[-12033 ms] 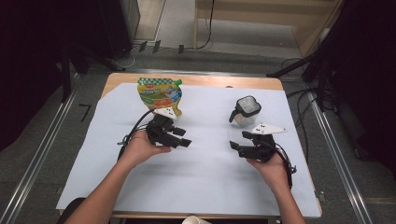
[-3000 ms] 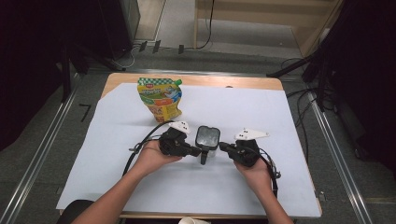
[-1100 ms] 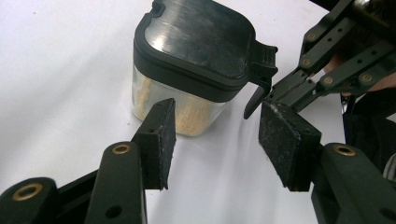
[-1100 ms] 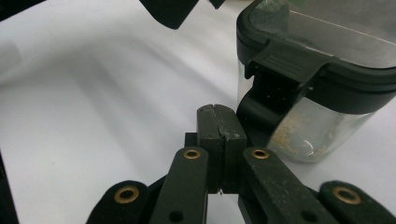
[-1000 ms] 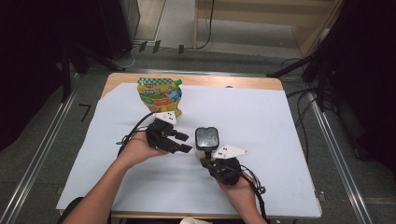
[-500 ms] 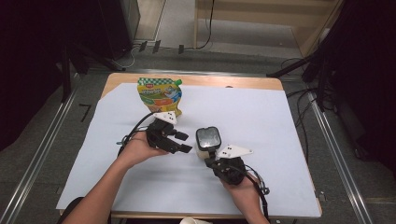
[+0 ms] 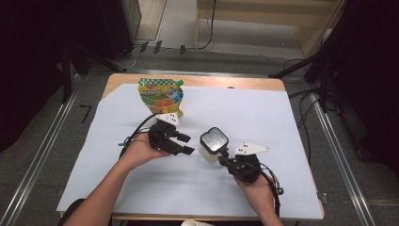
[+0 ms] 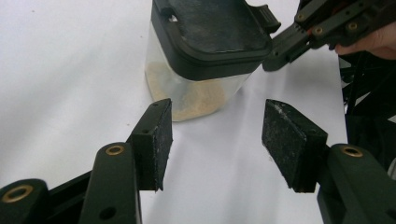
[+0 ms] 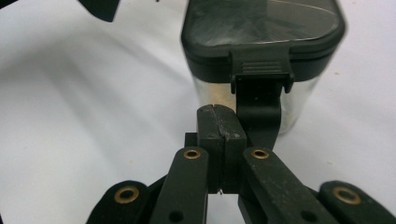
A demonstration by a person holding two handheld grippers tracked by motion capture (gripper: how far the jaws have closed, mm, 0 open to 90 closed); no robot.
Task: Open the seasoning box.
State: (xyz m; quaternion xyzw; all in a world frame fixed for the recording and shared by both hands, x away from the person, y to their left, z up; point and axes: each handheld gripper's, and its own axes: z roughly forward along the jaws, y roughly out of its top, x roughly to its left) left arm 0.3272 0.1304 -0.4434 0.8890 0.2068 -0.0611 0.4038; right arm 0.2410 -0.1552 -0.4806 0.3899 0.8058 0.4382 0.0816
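Here, a clear jar [image 7: 212,146] with a black flip lid stands upright on the white table sheet [image 7: 282,122], between both tools. The right gripper [image 7: 225,161] is clenched empty, pads together just beside the lid's latch [image 9: 258,70]. The left gripper [image 7: 187,144] is released, jaws apart, facing the jar without touching it.

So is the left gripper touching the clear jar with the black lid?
Apart. The left gripper view shows the left gripper with open jaws short of the jar, white sheet showing between them.
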